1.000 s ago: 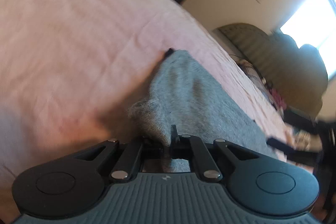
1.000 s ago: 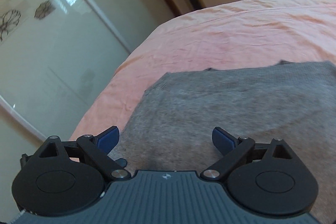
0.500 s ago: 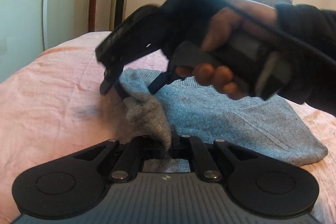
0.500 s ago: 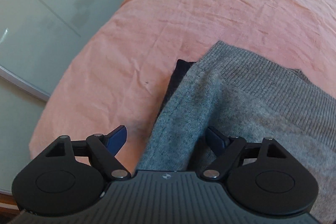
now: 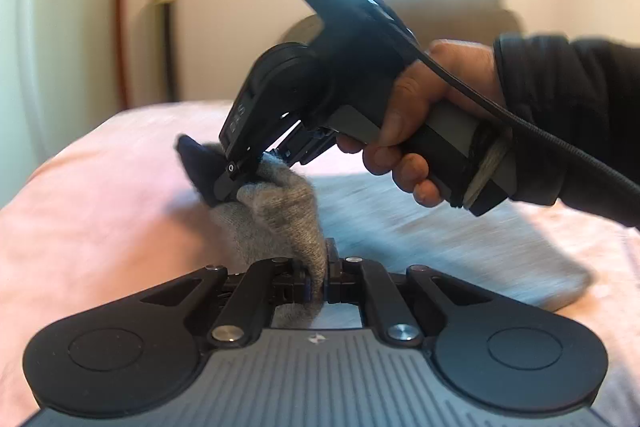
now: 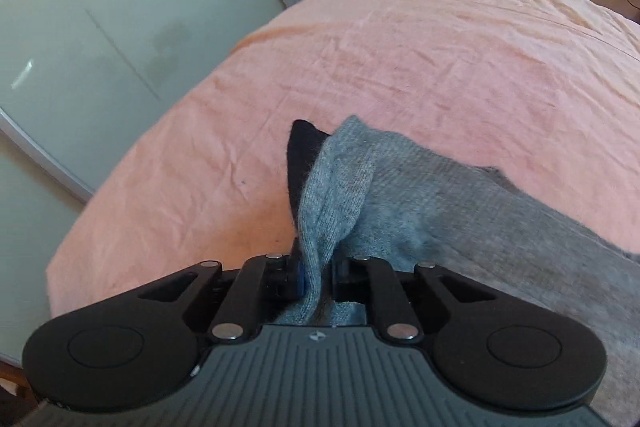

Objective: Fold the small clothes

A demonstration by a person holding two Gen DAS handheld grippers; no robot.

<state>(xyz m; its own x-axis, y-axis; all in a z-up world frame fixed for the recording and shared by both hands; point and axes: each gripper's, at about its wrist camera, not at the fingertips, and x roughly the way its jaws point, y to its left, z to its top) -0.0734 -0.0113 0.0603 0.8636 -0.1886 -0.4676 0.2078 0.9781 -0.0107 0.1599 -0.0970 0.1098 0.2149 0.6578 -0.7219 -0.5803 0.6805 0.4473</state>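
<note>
L gripper (image 5: 316, 281) pinches grey knit garment (image 5: 280, 211) at 6 o'clock; R gripper (image 6: 318, 277) closing on its 12 o'clock edge w/ cloth between, likely to lift the edge off pink sheet (image 6: 400, 67) for folding.

grey knit garment (image 6: 460, 211), pink bedsheet (image 6: 400, 59)

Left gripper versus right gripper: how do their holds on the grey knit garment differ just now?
The left gripper is fully shut on a thin grey fold; the right gripper is closing, a thicker bunch between its pads. The left gripper grips only the grey knit garment; the right gripper's bunch lies against the dark navy tip. Both hold the same raised edge above the pink bedsheet.
</note>
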